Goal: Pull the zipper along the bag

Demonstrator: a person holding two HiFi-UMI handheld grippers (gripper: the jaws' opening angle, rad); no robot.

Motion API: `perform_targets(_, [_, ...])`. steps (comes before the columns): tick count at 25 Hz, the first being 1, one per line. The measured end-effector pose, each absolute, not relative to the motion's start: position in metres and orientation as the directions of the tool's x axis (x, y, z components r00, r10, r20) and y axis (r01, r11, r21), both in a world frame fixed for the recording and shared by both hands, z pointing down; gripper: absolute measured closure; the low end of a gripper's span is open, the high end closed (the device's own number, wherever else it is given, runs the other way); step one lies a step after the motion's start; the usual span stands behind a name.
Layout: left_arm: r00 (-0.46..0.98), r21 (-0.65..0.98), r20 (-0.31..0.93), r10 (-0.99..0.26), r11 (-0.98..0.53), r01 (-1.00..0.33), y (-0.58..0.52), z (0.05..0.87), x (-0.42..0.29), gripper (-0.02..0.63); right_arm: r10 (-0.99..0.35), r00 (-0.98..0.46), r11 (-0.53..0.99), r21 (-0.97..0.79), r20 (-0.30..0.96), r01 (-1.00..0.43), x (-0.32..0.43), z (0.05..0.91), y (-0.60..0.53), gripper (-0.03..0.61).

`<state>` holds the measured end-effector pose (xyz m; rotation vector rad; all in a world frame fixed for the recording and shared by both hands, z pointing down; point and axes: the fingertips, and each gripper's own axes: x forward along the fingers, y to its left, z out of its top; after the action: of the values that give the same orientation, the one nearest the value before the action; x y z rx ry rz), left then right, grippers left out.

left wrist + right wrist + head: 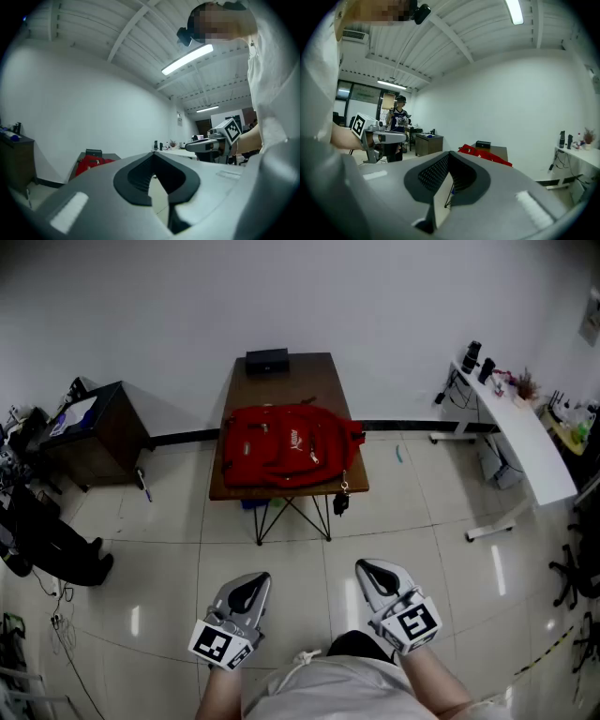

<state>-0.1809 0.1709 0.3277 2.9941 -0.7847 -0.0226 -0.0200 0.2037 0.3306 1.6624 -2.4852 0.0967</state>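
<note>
Both grippers hang low in front of us, close to our body and well apart from the work. The left gripper has its jaws brought together with nothing between them. In its own view the right gripper shows its dark pads meeting at the tips in the same way, and it holds nothing either.

Pale tiled floor fills the space between us and the furniture. A long white desk stands off to our right, and a dark cabinet to our left. Straight ahead is a brown wooden table on thin black legs. The red backpack lies flat across its near half, reaching to the near edge. A black box sits at the table's far end, apart from the bag. A small dark tag, perhaps a zipper pull, dangles below the table's near right corner; from here we cannot tell exactly what it is.
</note>
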Motion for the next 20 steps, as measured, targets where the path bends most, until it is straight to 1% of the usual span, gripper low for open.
perform_targets(4, [0.874,0.064,0.005,-0.485,-0.872,-0.485,0.153,0.332,-0.173,0.607,-0.915,-0.383,0.389,0.029,0.124,-0.921,-0.007,0.332,0.175,0.572])
perform_targets(10, [0.862,0.056,0.035,-0.506,-0.86,-0.507,0.102,0.353,-0.124,0.607,-0.898,-0.429,0.433,0.033,0.097,-0.901,0.036,0.34,0.105,0.572])
perform_targets(16, [0.822,0.055,0.063,-0.566,-0.82,-0.569,0.023,0.358,-0.055,0.607,-0.863,-0.483,0.49,0.015,0.15,-0.871,0.108,0.343,0.019,0.572])
perform_targets(20, [0.791,0.068,0.067,-0.608,-0.788,-0.611,-0.021,0.359,-0.016,0.62,-0.827,-0.533,0.546,0.034,0.179,-0.837,0.147,0.345,-0.026,0.572])
